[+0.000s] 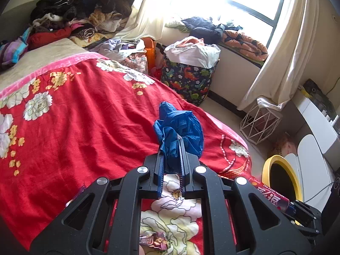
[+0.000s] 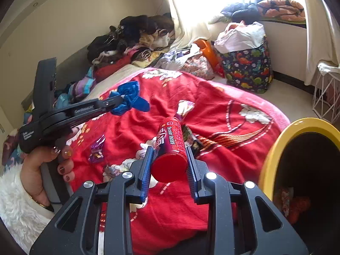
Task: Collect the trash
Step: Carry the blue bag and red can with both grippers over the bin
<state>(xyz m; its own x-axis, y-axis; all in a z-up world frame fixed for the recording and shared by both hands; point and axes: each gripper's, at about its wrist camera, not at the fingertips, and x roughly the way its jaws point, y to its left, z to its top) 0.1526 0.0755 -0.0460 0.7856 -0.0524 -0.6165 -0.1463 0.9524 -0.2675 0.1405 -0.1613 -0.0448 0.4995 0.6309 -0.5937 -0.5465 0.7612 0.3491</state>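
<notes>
I am pinching a crumpled blue plastic bag (image 1: 178, 131) in my left gripper (image 1: 171, 146), jaws nearly together; it looks light, soft and floppy, so a bunched fold is the best hold. My right gripper (image 2: 169, 161) is clamping a red snack tube (image 2: 170, 146) across its body above the bed (image 2: 223, 131); it seems stiff, smooth, probably slippery. The yellow-rimmed bin (image 2: 276, 148) is standing just beside it, holding some reddish scraps. More wrappers (image 2: 97, 149) are lying on the bed.

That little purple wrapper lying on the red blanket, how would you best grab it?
The purple wrapper lies flat and crumpled on the red blanket, so I would probably come from above and pinch its raised, twisted middle across the narrow width. Both grippers are full now, so one must empty first.
</notes>
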